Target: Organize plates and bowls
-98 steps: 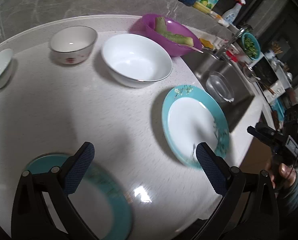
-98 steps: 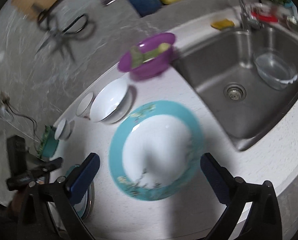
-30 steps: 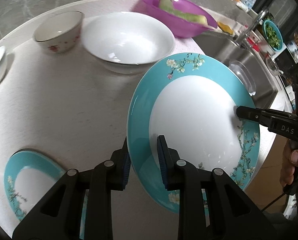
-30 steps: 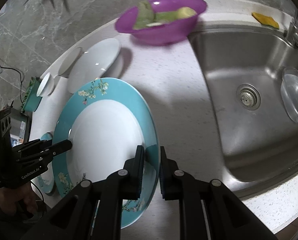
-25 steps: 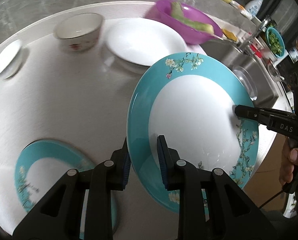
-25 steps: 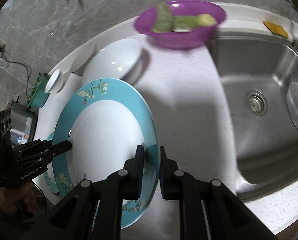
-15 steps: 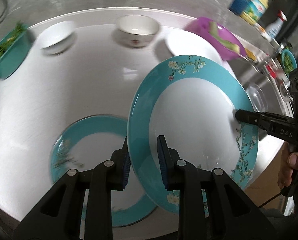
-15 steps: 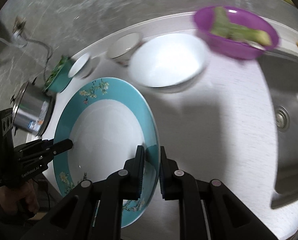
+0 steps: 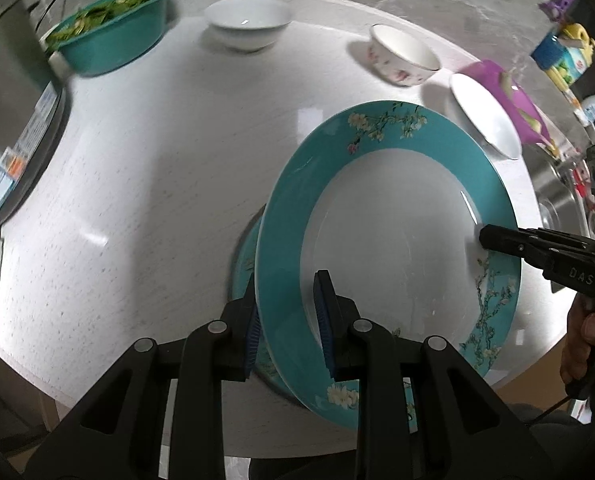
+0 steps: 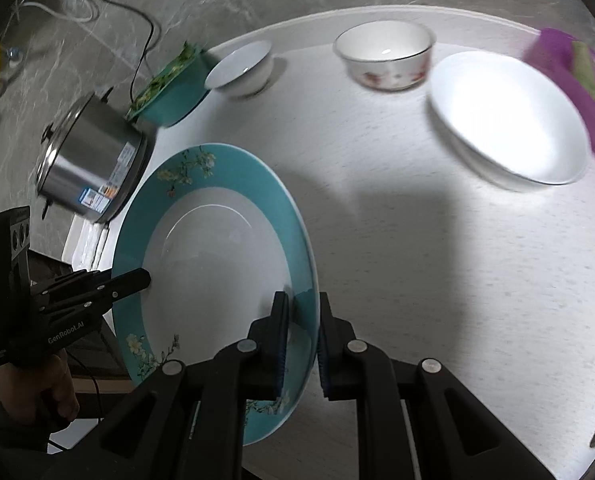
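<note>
Both claws point(image 9: 287, 316) grip teal plate point(image 9: 381, 240) — lifted.

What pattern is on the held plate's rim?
Teal rim with white blossom branches; clearest in the left wrist view.

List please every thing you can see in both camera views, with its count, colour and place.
plate: 1, turquoise rim, white middle, held above the counter by both grippers
second plate: 1, turquoise, on the counter under the held one, mostly hidden
large bowl: 1, white, beside the purple bowl
flowered bowl: 1, white, at the back
small bowl: 1, white, at the back
green bowl: 1, turquoise, holds greens
purple bowl: 1, holds green pieces
pot: 1, steel, at the counter's edge
counter: 1, white
left gripper: black, shut on the plate
right gripper: black, shut on the plate
</note>
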The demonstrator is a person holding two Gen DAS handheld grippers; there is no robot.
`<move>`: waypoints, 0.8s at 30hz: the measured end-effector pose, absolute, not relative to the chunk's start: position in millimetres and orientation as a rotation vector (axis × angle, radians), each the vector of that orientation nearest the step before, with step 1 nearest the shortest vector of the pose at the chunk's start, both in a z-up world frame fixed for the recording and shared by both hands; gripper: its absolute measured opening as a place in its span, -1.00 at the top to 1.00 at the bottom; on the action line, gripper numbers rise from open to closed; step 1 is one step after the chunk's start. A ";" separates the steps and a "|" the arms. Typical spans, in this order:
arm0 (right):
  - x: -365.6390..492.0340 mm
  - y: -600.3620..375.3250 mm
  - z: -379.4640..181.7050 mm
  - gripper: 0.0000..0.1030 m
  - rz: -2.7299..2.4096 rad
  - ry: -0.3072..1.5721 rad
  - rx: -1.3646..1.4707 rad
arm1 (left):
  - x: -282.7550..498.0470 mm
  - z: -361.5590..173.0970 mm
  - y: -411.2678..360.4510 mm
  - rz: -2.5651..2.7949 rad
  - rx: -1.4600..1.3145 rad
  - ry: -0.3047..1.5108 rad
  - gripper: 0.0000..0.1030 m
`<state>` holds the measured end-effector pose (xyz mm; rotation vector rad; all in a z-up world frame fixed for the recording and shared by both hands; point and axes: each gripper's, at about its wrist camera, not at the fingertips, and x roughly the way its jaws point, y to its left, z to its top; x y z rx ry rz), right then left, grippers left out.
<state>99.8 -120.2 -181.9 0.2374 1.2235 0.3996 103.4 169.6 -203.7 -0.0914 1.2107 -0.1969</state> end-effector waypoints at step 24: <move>89.1 -60.3 -220.6 0.50 0.279 1.170 -0.129 | 85.9 -242.2 169.3 -0.179 0.085 1.214 0.51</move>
